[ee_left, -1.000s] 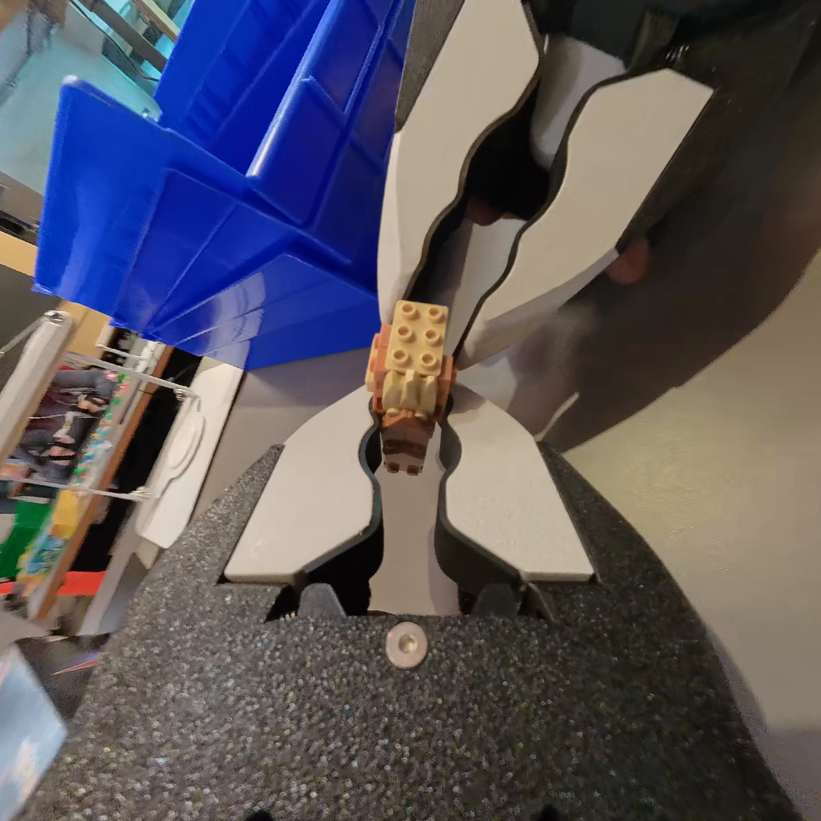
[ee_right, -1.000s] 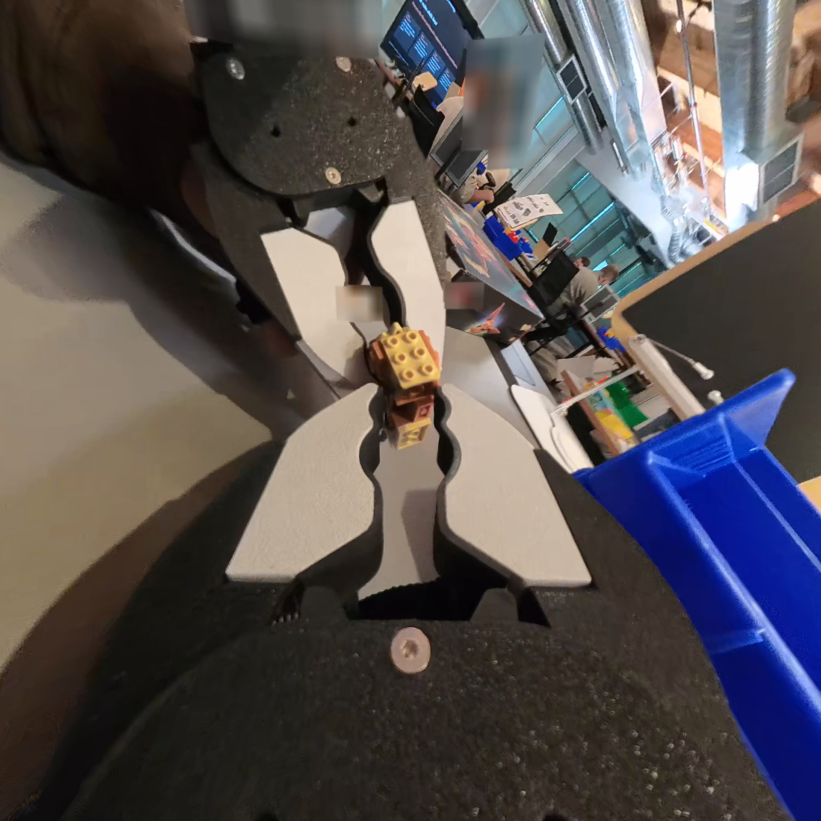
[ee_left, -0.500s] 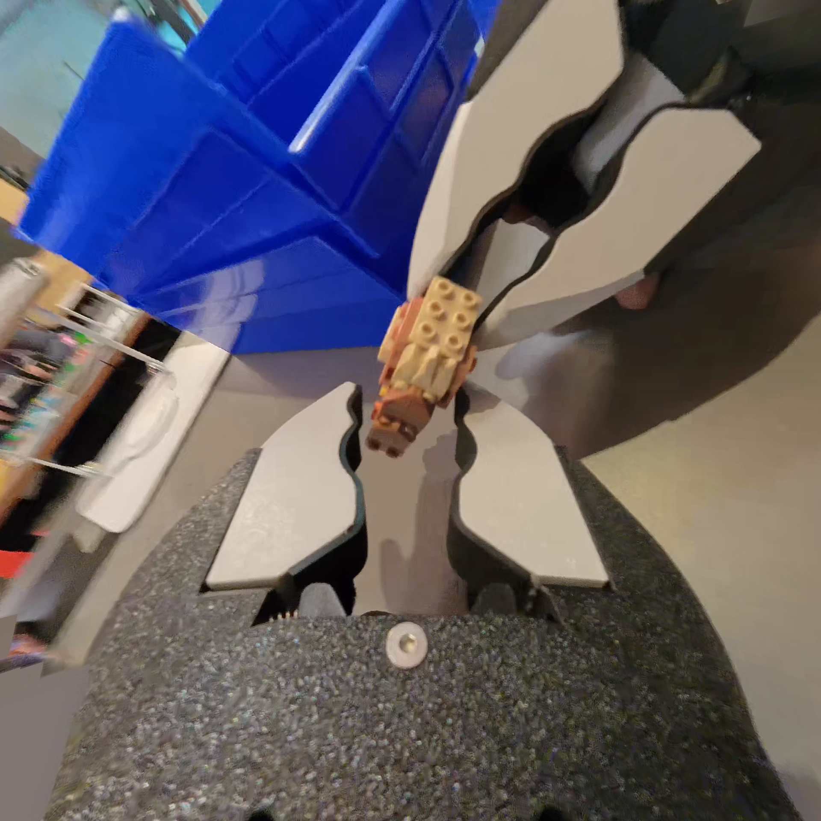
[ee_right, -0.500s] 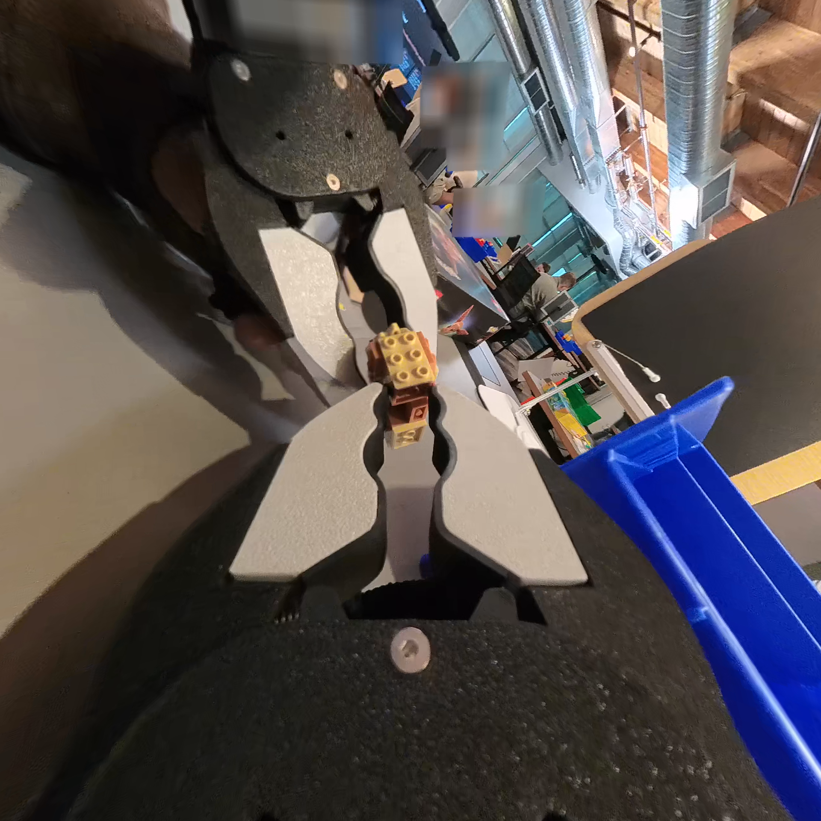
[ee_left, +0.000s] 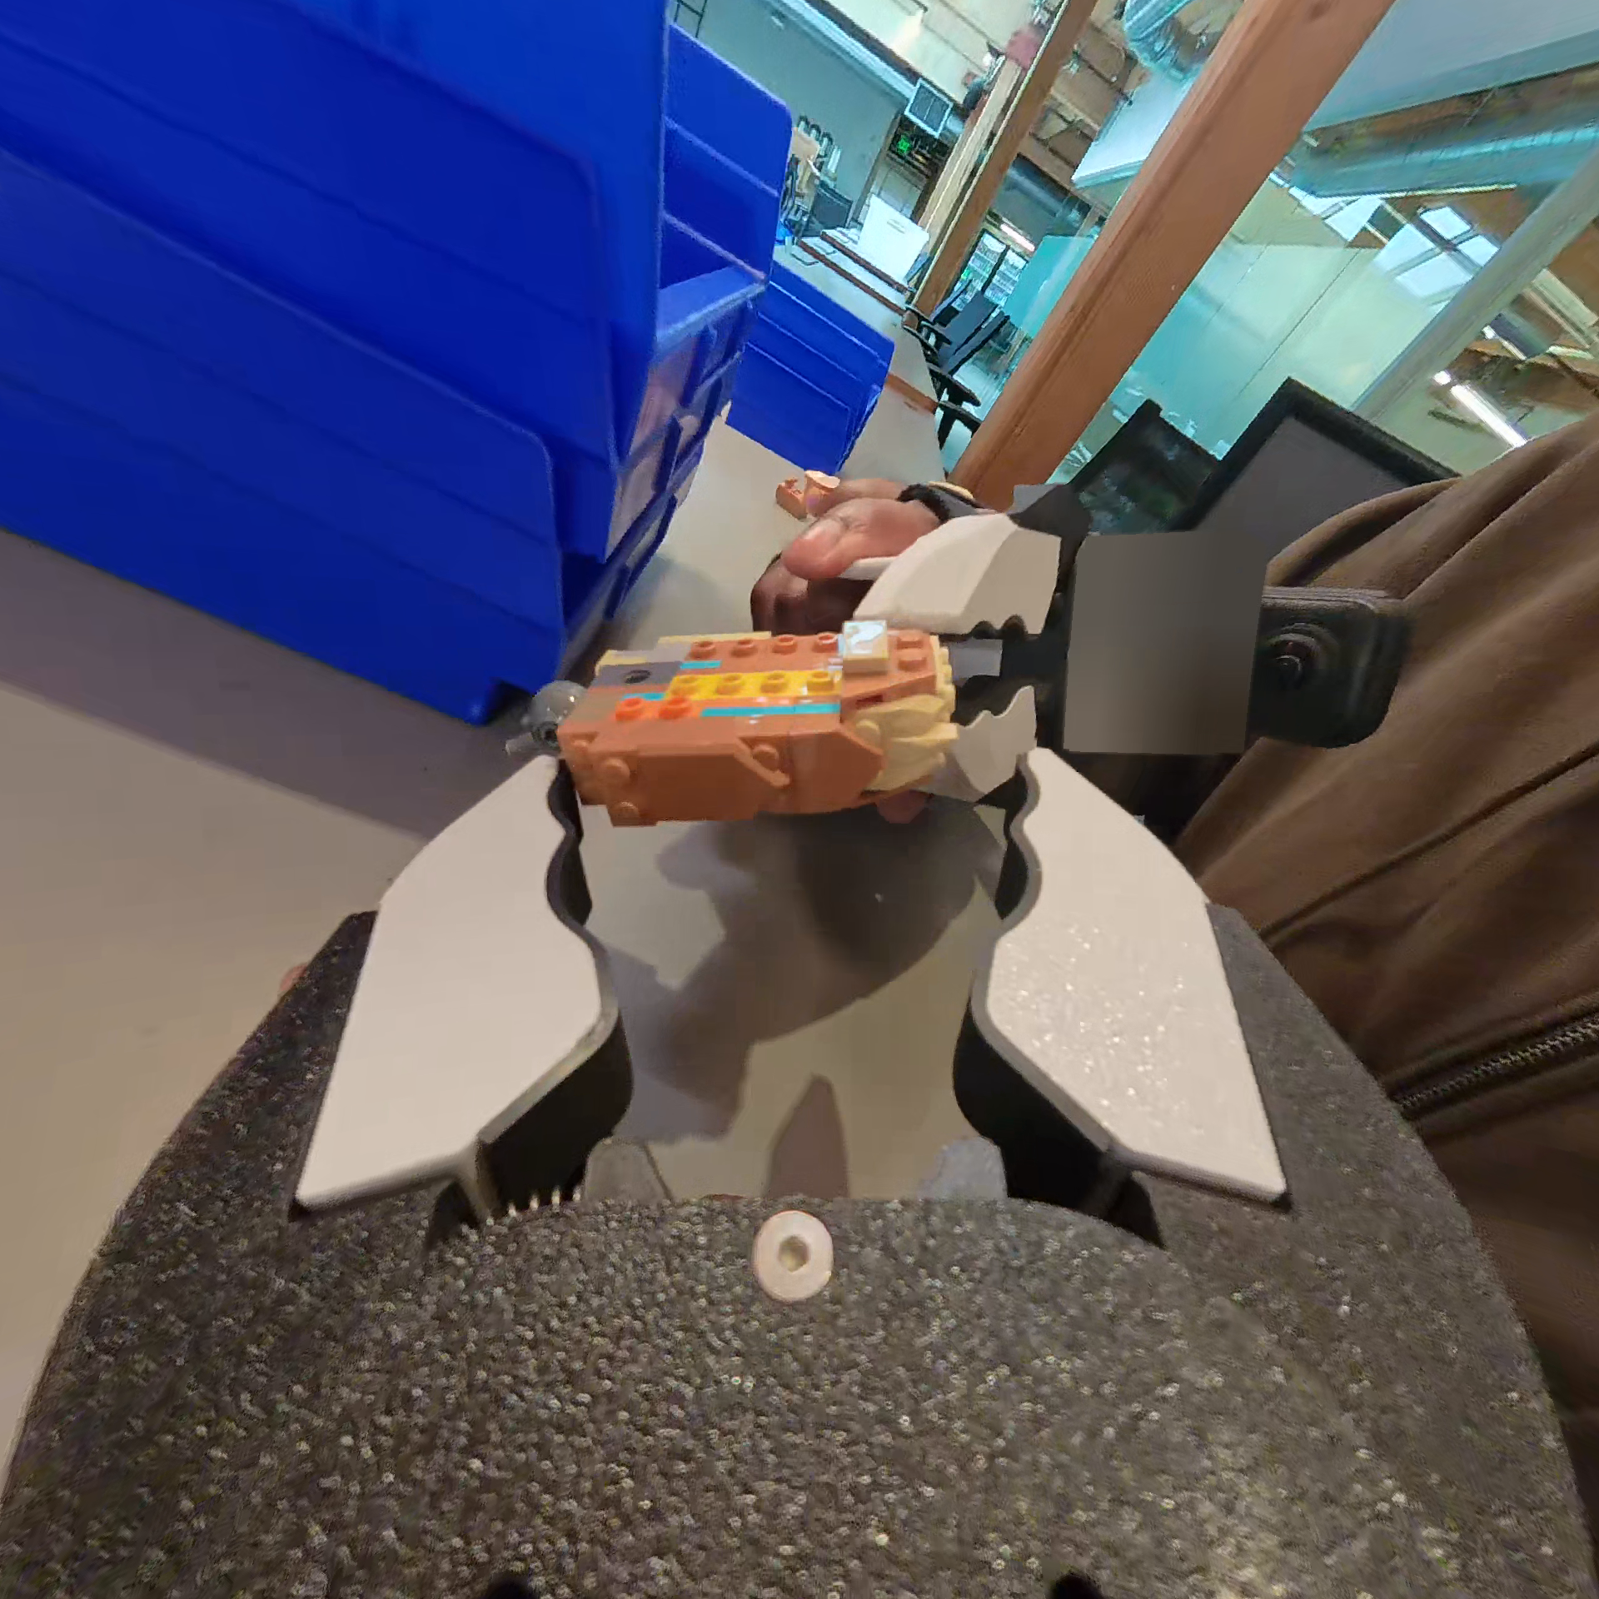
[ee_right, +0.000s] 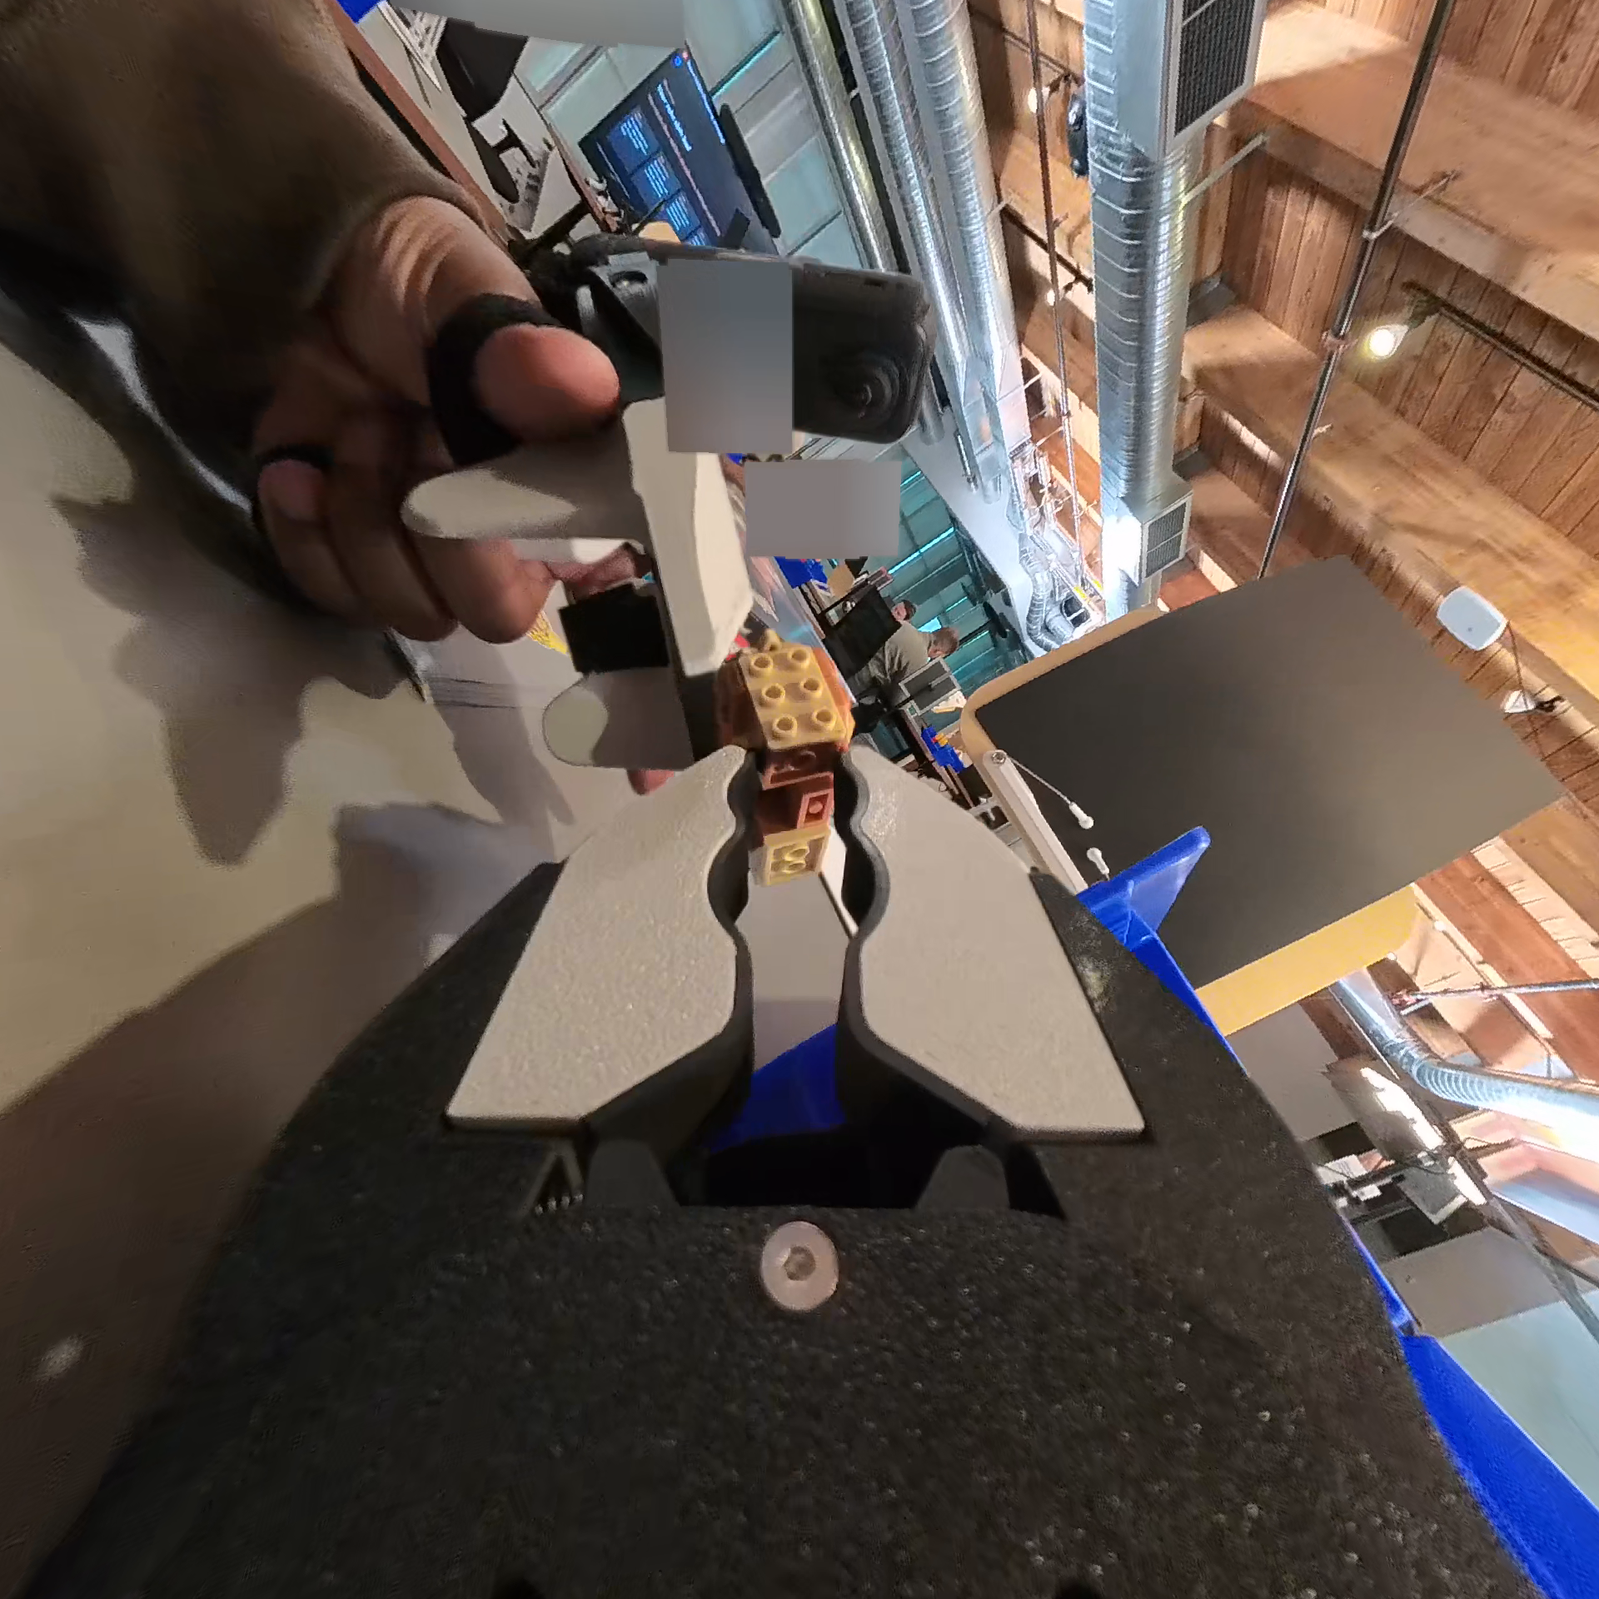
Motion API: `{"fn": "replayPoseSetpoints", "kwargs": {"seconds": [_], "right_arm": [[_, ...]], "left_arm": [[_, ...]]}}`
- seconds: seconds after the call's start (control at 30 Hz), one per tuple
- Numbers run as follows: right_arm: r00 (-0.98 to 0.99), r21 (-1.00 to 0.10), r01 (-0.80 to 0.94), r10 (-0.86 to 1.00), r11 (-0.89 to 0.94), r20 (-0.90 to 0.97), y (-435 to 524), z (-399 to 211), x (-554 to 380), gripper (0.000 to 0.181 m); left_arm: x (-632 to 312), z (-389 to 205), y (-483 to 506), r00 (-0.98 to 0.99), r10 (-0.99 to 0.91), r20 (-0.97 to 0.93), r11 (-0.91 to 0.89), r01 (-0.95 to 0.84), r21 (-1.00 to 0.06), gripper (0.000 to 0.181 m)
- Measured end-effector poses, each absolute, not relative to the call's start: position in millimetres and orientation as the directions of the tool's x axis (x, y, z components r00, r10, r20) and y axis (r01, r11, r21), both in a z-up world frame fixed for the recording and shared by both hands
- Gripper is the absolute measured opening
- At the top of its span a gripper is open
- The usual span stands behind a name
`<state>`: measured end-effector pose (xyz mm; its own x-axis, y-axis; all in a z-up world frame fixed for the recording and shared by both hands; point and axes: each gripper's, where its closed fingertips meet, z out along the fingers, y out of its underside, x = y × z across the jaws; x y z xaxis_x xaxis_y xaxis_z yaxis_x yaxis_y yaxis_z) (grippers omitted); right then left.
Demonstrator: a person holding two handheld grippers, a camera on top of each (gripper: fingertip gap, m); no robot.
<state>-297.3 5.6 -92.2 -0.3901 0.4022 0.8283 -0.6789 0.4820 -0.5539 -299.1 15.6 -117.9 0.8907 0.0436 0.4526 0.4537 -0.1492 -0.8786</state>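
Note:
A long brick model (ee_left: pixel 735 727) of orange-brown, yellow and tan bricks hangs in the air above the grey table (ee_left: pixel 173 908). My right gripper (ee_right: pixel 796 783) is shut on its tan and brown end (ee_right: pixel 792 761). In the left wrist view the right gripper (ee_left: pixel 956 683) comes in from the right, with a hand behind it. My left gripper (ee_left: pixel 787 796) is wide open just below and in front of the model. Its left fingertip (ee_left: pixel 554 787) is close to the model's far end; I cannot tell if they touch. The left gripper (ee_right: pixel 666 692) also shows edge-on in the right wrist view, held by a hand (ee_right: pixel 389 484).
Stacked blue bins (ee_left: pixel 346 346) stand at the left and back of the table. Small pinkish pieces (ee_left: pixel 805 489) lie farther back. A brown jacket (ee_left: pixel 1402 908) fills the right side. A blue bin (ee_right: pixel 1488 1428) and a dark panel (ee_right: pixel 1255 779) are right of the right gripper. Only a small space, under 4 cm, lies between the two pairs of fingers.
My left gripper let go of the model, opened wide and swung round to its side. My right gripper stayed shut on the model's end.

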Motion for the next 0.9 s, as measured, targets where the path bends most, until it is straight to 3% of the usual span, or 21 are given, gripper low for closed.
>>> {"fn": "replayPoseSetpoints", "kwargs": {"seconds": [0.2, 0.9], "right_arm": [[-0.382, -0.530, -0.711, 0.380, 0.462, 0.843, 0, -93, -289, 0.016], [-0.345, -0.492, -0.747, 0.373, 0.448, 0.862, -2, -88, -284, 0.016]], "left_arm": [[-307, -121, 23, 0.900, 0.119, 0.419, -0.110, 0.432, -0.895, 0.104], [-302, -110, 24, 0.880, 0.049, 0.473, -0.048, 0.475, -0.879, 0.102]]}}
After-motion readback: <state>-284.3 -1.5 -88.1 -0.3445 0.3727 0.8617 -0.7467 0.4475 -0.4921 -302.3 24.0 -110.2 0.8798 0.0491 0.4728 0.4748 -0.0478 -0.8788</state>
